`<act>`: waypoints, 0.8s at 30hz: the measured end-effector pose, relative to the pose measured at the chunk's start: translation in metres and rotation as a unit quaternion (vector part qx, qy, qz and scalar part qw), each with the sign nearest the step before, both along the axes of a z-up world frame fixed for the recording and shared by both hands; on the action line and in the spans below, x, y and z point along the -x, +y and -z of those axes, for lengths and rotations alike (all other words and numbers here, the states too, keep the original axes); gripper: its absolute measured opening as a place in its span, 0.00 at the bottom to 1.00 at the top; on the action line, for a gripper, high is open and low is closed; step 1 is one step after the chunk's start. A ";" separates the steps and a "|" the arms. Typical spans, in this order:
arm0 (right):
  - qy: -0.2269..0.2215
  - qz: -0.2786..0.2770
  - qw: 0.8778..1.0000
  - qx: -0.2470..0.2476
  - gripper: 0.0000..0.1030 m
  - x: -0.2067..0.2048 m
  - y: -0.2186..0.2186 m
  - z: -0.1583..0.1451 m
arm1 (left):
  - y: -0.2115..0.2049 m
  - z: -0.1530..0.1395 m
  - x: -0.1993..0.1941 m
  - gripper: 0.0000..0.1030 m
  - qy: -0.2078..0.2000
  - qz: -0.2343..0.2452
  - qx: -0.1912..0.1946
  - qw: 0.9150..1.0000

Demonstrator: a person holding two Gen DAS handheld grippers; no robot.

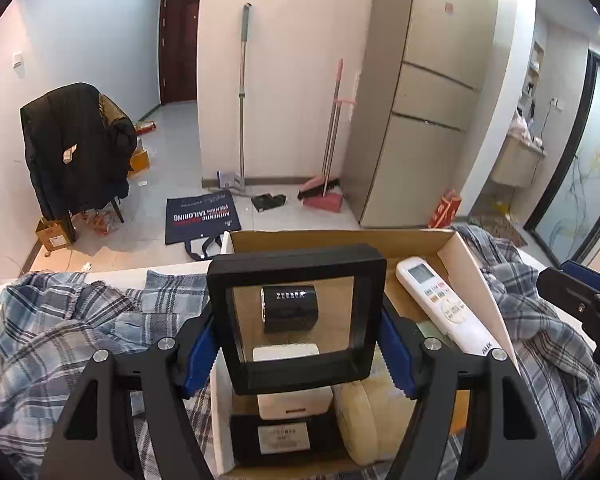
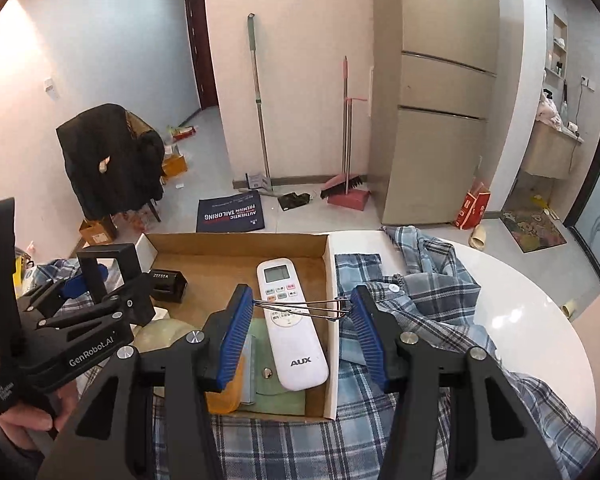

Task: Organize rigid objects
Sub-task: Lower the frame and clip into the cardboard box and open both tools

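My left gripper (image 1: 298, 344) is shut on a black square frame (image 1: 296, 264) with a clear window, its blue pads pressing the frame's two sides. It holds the frame upright over the near left part of an open cardboard box (image 1: 340, 240). Through the window I see a black ZEESEA box (image 1: 290, 308) lying in the box. My right gripper (image 2: 300, 308) is shut on a thin metal wire clip (image 2: 306, 311), stretched between its pads above a white AUX remote (image 2: 292, 320) in the cardboard box (image 2: 236, 248). The left gripper (image 2: 100, 292) with the frame also shows at the left of the right wrist view.
Also in the box are a small white box (image 1: 292, 404), a labelled black box (image 1: 284, 436), a cream round object (image 1: 360, 420) and a green pouch (image 2: 276, 384). Blue plaid cloth (image 2: 420, 292) lies around the box on a white table (image 2: 520, 320). Behind are a chair with a coat, brooms and a fridge.
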State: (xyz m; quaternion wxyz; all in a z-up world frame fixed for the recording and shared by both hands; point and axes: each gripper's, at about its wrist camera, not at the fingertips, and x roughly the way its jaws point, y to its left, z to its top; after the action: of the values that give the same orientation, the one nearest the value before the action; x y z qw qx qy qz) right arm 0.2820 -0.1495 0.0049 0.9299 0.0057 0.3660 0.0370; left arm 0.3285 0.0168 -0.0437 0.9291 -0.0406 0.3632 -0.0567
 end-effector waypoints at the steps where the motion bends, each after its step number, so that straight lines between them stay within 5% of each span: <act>1: -0.002 -0.001 1.000 0.003 0.48 -0.001 0.001 0.000 | 0.000 0.002 -0.001 0.70 0.000 0.000 0.002 1.000; 15: -0.004 -0.017 1.000 0.022 0.48 -0.003 0.018 0.003 | 0.004 0.025 -0.009 0.80 0.022 0.002 0.021 1.000; 19: -0.004 -0.017 1.000 0.011 0.48 -0.007 0.015 0.004 | 0.001 0.010 0.009 0.83 -0.042 0.003 0.015 0.999; 24: -0.042 -0.023 0.999 0.004 0.48 -0.007 0.010 0.006 | 0.001 -0.009 0.039 0.91 -0.154 -0.023 -0.003 0.988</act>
State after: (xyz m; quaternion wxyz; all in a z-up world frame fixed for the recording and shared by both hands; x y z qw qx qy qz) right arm 0.2892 -0.1397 -0.0007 0.9433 -0.0077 0.3268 0.0569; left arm 0.2894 0.0183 -0.0350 0.9750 -0.0370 0.2154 -0.0398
